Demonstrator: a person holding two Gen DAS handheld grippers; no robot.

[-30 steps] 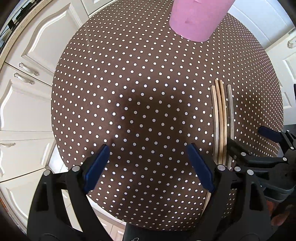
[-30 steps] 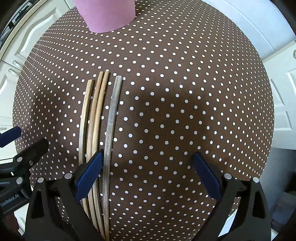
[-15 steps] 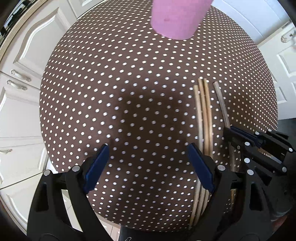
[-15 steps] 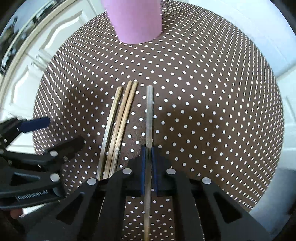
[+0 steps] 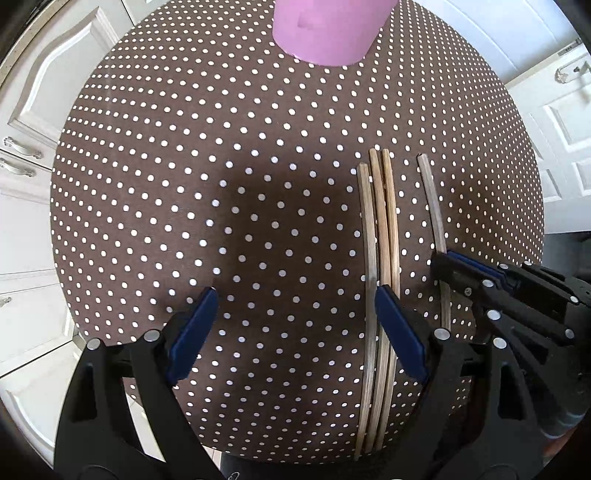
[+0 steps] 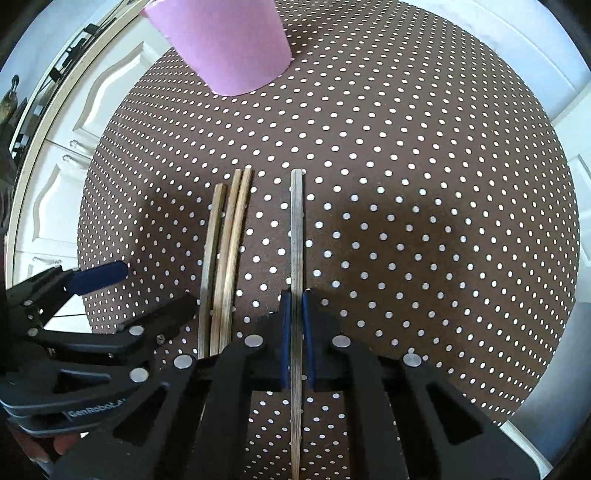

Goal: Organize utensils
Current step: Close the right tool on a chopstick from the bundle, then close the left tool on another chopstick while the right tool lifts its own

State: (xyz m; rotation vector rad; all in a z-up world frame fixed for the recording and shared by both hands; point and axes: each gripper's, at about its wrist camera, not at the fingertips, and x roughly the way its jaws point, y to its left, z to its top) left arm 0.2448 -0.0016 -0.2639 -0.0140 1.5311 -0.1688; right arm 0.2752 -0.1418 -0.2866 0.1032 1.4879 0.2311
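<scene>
Four slender wooden chopsticks lie lengthwise on the round table covered in brown cloth with white polka dots [image 5: 184, 184]. The right gripper [image 6: 295, 325] is clenched on the greyish, weathered chopstick [image 6: 296, 229], its blue pads pressing either side of the shaft low on its length; the grip appears to single this stick out from the rest. That stick lies apart from the three pale bamboo chopsticks [image 6: 225, 251], which lie touching or nearly touching one another in a tight bundle just beside it. The left gripper [image 5: 291, 328] points down over the table with its jaws released and wide; nothing sits between them, and one blue pad stands over the bundle [image 5: 380, 240], probably positioned to take a stick from it. The pink cylindrical cup [image 5: 328, 29] stands upright at the far side of the table, the likely holder for the sticks. White lettering on the left gripper's body reads "GenRobot.AI", partly cut off. White panelled cabinets [image 5: 33, 110] surround the table.
</scene>
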